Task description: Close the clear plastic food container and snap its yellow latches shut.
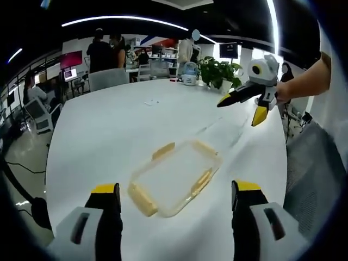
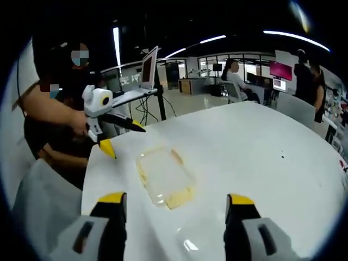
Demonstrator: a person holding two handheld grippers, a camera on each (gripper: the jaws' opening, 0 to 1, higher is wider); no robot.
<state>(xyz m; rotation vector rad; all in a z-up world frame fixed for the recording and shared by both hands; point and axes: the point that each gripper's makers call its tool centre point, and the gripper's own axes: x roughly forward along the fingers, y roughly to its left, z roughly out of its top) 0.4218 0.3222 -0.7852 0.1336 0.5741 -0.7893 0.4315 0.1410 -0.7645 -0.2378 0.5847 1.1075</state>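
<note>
L gripper view: clear plastic food container [image 1: 175, 178] lies flat on the white tabletop [image 1: 109, 130], straight ahead of the left gripper [image 1: 174, 206] and just beyond its jaws, which are spread wide w/ nothing between them. Container sits roughly centred btwn the two yellow tips. Its long axis runs diagonal, near-left to far-right. Yellow latches [image 1: 142, 199] show at the near-left end, along the right long side and at the far-left edge; can't tell whether any is snapped, or whether the lid is seated. Right gripper [image 1: 255, 106] hangs in the air far right, held by a hand [image 1: 283, 92], jaws parted, well apart from the container. Potted plant [image 1: 220, 70] and chairs at the far edge; people beyond.

R gripper view: same container [image 2: 166, 176] ahead of the right gripper [image 2: 176, 209] but shifted left of centre, closer to the left jaw tip's line; jaws spread, empty. Long axis runs near-to-far here, slightly slanted. Yellow shows strongest at the near end. Left gripper [image 2: 117, 136] comes in from the left, jaws parted, tip just above the tabletop [image 2: 261, 147] and near the container's far-left corner. A second clear piece, maybe a lid, glints near the bottom, too faint to tell.

Judgement: left gripper is nearer; the near-left end latch faces its jaws, so that looks like the first press.
</note>
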